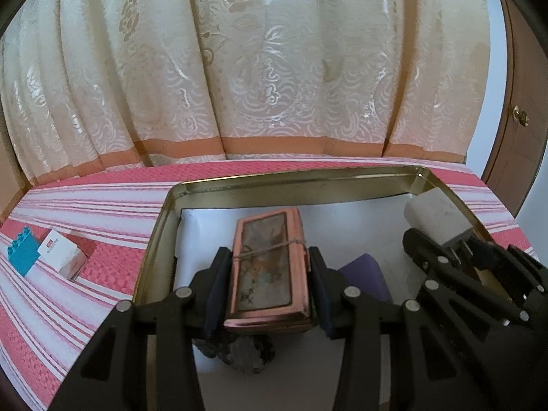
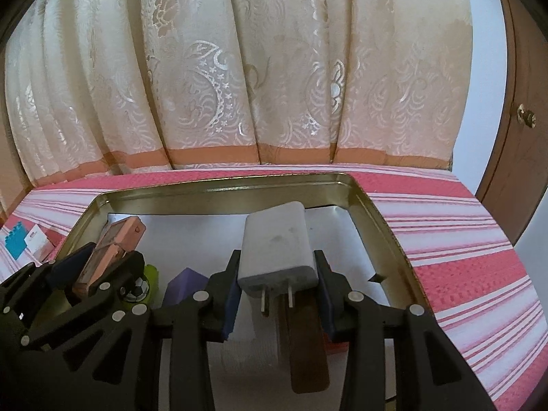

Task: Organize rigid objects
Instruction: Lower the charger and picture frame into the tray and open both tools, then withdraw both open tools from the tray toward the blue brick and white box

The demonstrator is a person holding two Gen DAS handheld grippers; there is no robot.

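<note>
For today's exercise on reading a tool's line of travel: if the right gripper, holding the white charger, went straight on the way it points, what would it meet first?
Probably the white lining on the tin tray's floor, then the far wall. The right gripper tilts downward with the white charger clamped ahead; nothing else appears in line, though depth is uncertain.

Left gripper (image 1: 269, 284) and right gripper (image 2: 276, 296) are of identical build: matte black plastic linkage arms with triangular cut-outs, joined at round silver pivot pins. Each finger ends in a flat, dark navy-blue pad (image 1: 215, 293) with a rectangular face. The arms fan outward from the pads toward the camera in paired, parallel bars.
</note>
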